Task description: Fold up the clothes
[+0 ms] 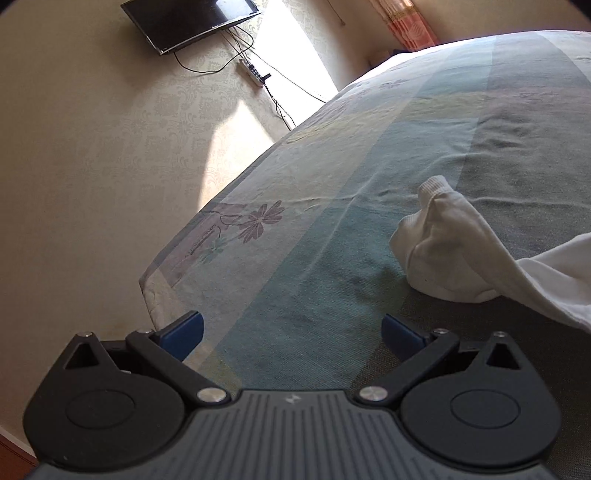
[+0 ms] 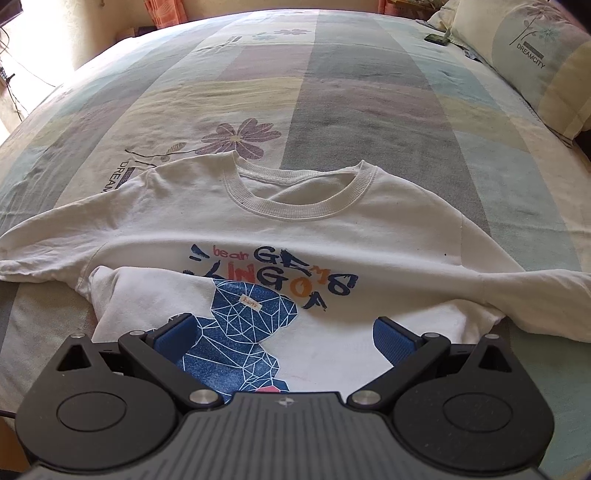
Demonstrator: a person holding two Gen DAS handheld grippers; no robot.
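Note:
A white sweatshirt (image 2: pixel 155 218) with a blue geometric bear print and coloured lettering lies face up on the bed, collar away from me, sleeves spread to both sides. Its lower part is bunched up over the chest. My right gripper (image 2: pixel 284 339) hovers open just above the bear print, nothing between its blue pads. In the left wrist view one white sleeve with its ribbed cuff (image 1: pixel 439 243) lies crumpled at the right. My left gripper (image 1: pixel 291 332) is open over bare bedsheet, left of that sleeve, holding nothing.
The bed (image 2: pixel 369 92) is covered by a striped pastel sheet with flower prints. A pillow (image 2: pixel 535 55) lies at the far right. The bed's corner (image 1: pixel 155 291) drops off near my left gripper, and beyond it a wall carries a television (image 1: pixel 192 22) and cables.

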